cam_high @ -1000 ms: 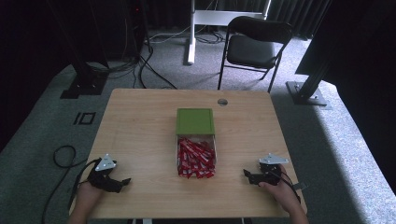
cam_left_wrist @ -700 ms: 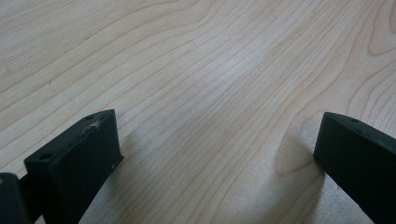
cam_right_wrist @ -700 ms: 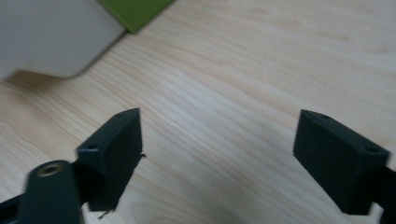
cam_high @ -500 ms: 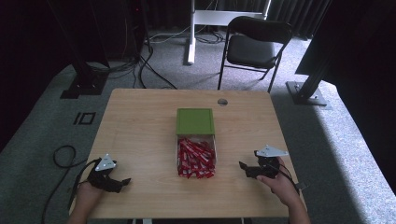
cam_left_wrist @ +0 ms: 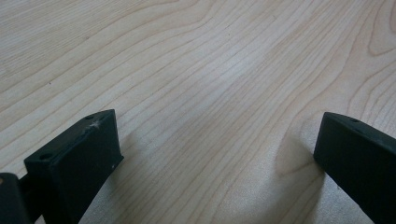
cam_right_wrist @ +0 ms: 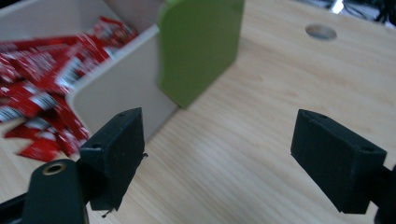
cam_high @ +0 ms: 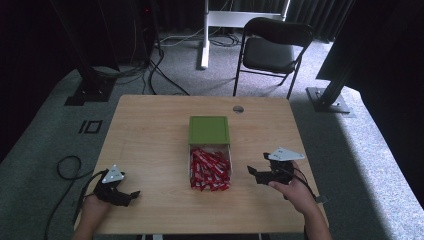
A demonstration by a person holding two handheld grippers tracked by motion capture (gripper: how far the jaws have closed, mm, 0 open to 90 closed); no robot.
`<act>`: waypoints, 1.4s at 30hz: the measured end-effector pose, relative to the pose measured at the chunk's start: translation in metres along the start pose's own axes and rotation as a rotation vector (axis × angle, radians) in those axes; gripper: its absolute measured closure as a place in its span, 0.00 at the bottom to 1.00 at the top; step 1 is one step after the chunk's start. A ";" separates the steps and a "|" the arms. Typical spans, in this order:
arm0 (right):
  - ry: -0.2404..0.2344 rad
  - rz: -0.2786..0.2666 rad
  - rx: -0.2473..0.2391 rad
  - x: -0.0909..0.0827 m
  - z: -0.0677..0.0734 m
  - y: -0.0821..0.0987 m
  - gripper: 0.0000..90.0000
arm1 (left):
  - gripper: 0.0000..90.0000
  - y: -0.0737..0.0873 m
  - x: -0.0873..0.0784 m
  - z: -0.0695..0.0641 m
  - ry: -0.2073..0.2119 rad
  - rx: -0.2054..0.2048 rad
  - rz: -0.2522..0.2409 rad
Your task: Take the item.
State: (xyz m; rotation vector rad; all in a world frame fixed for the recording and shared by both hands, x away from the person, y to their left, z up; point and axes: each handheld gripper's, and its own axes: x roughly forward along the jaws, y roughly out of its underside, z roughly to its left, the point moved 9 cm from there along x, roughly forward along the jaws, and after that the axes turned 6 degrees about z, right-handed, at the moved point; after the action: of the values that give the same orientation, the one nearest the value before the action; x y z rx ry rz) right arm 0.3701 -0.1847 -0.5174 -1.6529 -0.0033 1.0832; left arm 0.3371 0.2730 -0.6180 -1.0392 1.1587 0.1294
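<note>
The right gripper (cam_high: 256, 174) is held above the table (cam_high: 150, 130) just right of the box, its jaws spread wide apart with nothing between them; in the right gripper view (cam_right_wrist: 217, 154) bare wood shows through the gap, and the box's pale wall stands just beyond the left-hand jaw without touching it. The hand (cam_high: 292, 189) holding it comes in from the lower right of the high view, a grey three-cornered plate on top of the tool. The left gripper (cam_high: 131, 195) sits low near the table's front left corner, well apart from the box, and its own view (cam_left_wrist: 219, 154) shows its jaws likewise wide apart over plain wood grain, empty. The box (cam_high: 210, 152) lies in the middle of the table: a green lid (cam_high: 209, 130) covers its far half, while the near half is open and heaped with red packets (cam_high: 210, 170), some spilling over the near edge onto the wood. In the right gripper view the packets (cam_right_wrist: 37, 88) are blurred and the lid (cam_right_wrist: 198, 44) rises green behind the wall. A small round hole (cam_high: 238, 109) is set in the tabletop near its far edge, and a black folding chair (cam_high: 272, 50) stands on the carpet beyond
</note>
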 end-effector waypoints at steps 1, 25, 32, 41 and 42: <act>-0.005 -0.004 -0.006 -0.001 0.003 -0.004 0.19 | 0.01 0.000 0.000 0.000 0.000 0.000 0.000; -0.169 -0.044 -0.091 0.020 0.070 -0.052 0.19 | 0.01 0.000 0.000 0.000 0.000 -0.001 -0.001; -0.205 -0.038 -0.114 0.029 0.088 -0.057 0.20 | 0.01 0.000 0.000 0.000 0.000 -0.001 -0.001; -0.227 -0.038 -0.144 0.040 0.106 -0.066 0.23 | 0.01 0.000 0.000 0.000 0.000 -0.001 -0.001; -0.229 -0.038 -0.142 0.041 0.107 -0.068 0.24 | 0.01 0.000 0.000 0.000 0.000 -0.001 -0.001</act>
State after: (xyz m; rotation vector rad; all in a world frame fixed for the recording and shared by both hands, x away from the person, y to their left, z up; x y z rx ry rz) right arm 0.3594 -0.0548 -0.4889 -1.6380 -0.2656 1.2616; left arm 0.3370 0.2729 -0.6180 -1.0402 1.1587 0.1293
